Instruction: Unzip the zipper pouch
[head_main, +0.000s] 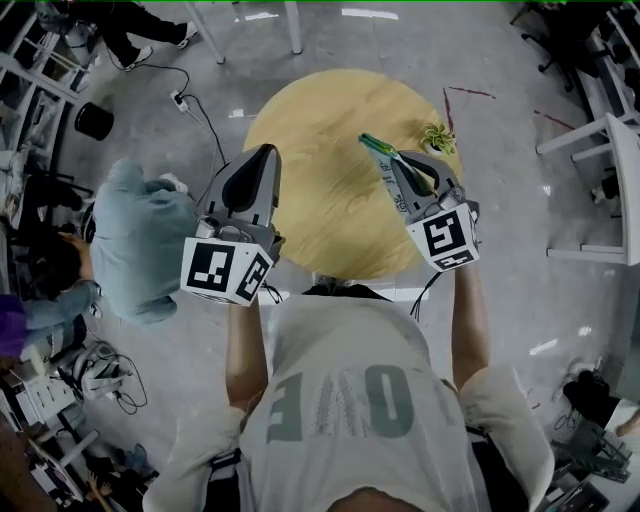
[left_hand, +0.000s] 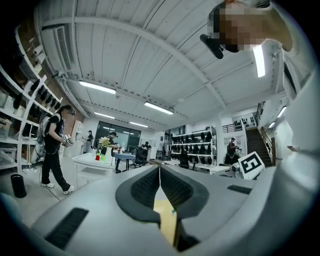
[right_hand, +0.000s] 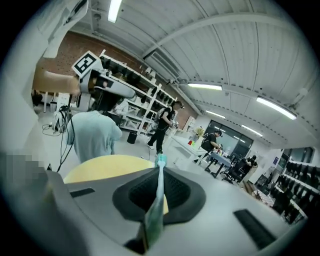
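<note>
- Progress, as I judge it: the unzipping has not visibly begun. The zipper pouch (right_hand: 159, 187) is off the round table (head_main: 330, 120) and up in the air in front of me. No view shows its slider, or whether the zip is open or closed.
- My right gripper (head_main: 393, 158) is clenched on the pouch. In the right gripper view the thin green strip of it stands pinched between the dark pads (right_hand: 177, 192).
- My left gripper (head_main: 266, 153) is squeezed together on nothing. In the left gripper view only a sliver of yellow tabletop shows through the gap under the pads.
- The left gripper is held up at the left of the scene, well apart from the pouch at the right.
- Left to do, by my reading: the whole job. The free gripper has to find the slider and draw it along the zip while the other keeps the pouch steady.
- The pouch sits on edge in the jaws, its flat faces against the pads.
- Its long axis runs along the line of the right gripper's jaws. Its pale teal tip pokes out past the fingertips, pointing far and a little left, over the table.
</note>
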